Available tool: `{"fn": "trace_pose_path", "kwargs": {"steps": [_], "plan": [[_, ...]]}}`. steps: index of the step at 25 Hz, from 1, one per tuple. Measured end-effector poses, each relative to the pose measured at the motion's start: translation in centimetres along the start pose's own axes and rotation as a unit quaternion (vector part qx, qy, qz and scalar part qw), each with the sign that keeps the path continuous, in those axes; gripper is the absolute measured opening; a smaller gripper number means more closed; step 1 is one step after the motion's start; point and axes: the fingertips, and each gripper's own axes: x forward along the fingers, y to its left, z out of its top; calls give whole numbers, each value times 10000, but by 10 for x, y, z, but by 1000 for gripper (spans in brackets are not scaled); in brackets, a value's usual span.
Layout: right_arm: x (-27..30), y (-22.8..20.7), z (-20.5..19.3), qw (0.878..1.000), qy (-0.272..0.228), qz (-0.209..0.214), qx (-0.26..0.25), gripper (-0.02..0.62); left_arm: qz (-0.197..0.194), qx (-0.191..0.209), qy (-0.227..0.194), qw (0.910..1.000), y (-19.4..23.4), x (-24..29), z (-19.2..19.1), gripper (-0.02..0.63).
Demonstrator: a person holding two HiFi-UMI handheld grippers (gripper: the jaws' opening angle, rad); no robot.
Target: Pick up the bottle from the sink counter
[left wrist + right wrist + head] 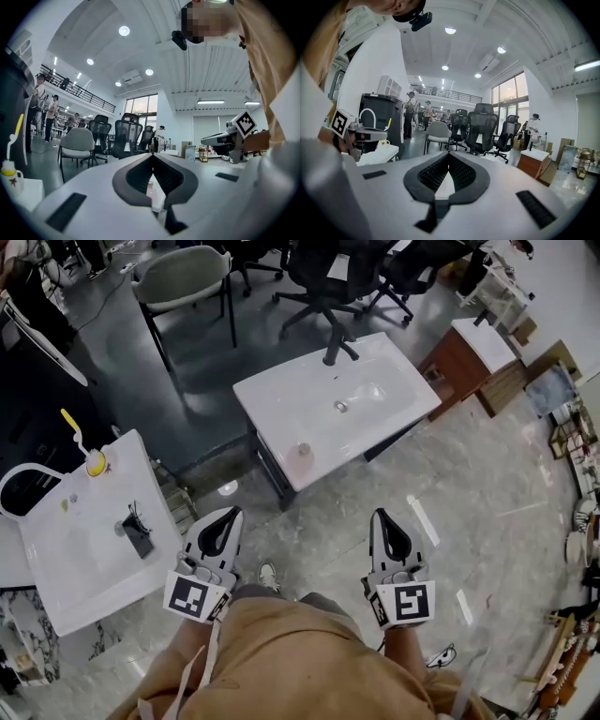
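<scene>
Left gripper: fingers together at the tips, nothing clamped. A narrow slot stays open below the closed tips. Through it the bottle shows small and pale, well ahead of the gripper and not touched.

Right gripper: fingers likewise together at the tips and empty. Only a strip of white desk top shows through its slot.

Head view: both grippers are held side by side over the pale tiled floor, pointing toward the desk, with a gap of floor between them and its near edge. The person's tan shirt and one shoe are below them.

The bottle stands upright near the desk's front corner, on the flat rim beside the basin. It is translucent, with a faint pink tint. The black faucet is at the far edge and the drain is in the basin between the two.

To the left is a side desk, also white with a sink, carrying a yellow brush in a cup. Beyond are a grey chair, black office chairs and a wooden cabinet on the right.
</scene>
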Motion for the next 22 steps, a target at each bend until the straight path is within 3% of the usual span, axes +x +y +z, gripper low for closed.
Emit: {"fn": "trace_pose_path", "kwargs": {"steps": [10, 22], "plan": [[27, -22, 3, 9999, -42, 91, 3, 3, -13, 22, -35, 10000, -2, 31, 9, -2], [100, -41, -5, 9922, -53, 1243, -34, 5, 970, 206, 41, 9951, 3, 66, 15, -2]]}}
